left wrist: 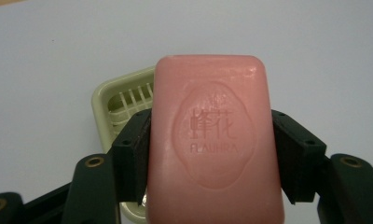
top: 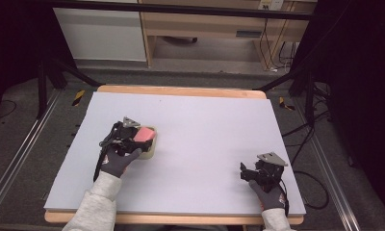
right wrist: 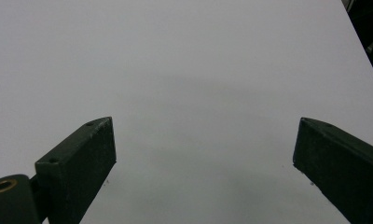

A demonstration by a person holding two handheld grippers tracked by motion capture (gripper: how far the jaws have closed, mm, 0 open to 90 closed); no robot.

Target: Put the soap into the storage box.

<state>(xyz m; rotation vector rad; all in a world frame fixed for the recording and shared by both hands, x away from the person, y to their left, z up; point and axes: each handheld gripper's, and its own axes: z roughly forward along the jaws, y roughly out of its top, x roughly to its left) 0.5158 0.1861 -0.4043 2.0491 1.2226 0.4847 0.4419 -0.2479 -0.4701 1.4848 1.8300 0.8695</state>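
Soap (left wrist: 215, 140), a pink bar with a stamped oval emblem on its face, is pinched by its two long sides between the black jaws of the left gripper (left wrist: 212, 154). In the left gripper view the bar sits in front of a pale green soap dish (left wrist: 111, 95) with a slatted floor, covering most of the dish so that only its left part and one corner show; whether the bar touches the dish cannot be told. From the high view, the soap (top: 142, 134) and the soap dish (top: 151, 147) are on the left half of the white table top (top: 205, 125), with the left gripper (top: 128, 137) and its gloved hand (top: 118, 161) right at the dish. The right gripper (top: 258, 173) rests well apart from the dish, near the table's near right corner, held by the other gloved hand (top: 270, 195). Its jaws are spread wide over bare table top (right wrist: 198, 70), with nothing between them.
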